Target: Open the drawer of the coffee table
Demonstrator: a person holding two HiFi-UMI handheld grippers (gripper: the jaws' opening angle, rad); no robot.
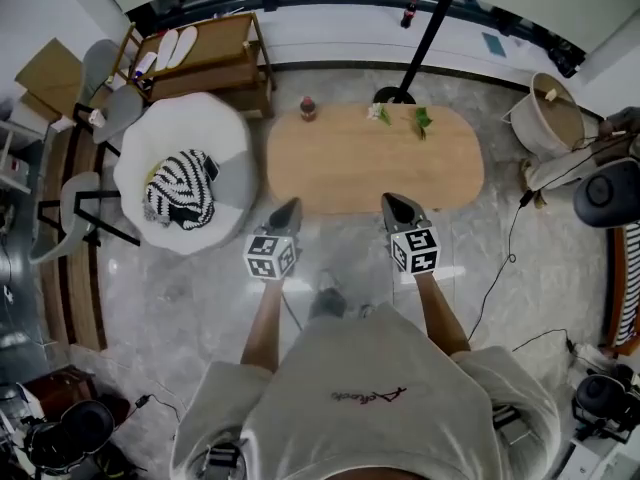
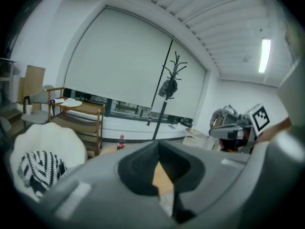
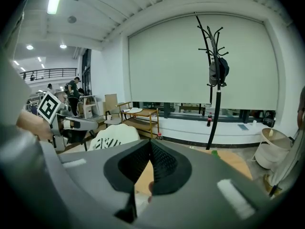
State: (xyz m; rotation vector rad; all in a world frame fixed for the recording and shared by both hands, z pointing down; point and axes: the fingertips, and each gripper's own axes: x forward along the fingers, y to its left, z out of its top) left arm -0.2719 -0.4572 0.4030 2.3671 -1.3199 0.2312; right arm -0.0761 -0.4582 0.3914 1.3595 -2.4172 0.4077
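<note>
Striped cloth (image 1: 180, 190) lies on a white armchair (image 1: 190, 128) near a wooden shelf (image 1: 215, 53).

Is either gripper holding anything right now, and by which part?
Nothing held. The left gripper and right gripper are both shut and empty, near the coffee table.

coffee table (image 1: 375, 158) drawer hidden (only tabletop shows)

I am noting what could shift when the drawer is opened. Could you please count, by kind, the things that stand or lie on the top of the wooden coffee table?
Bottle: 1
Small leafy sprigs: 2 (one whitish, one green)
Total: 3
</note>
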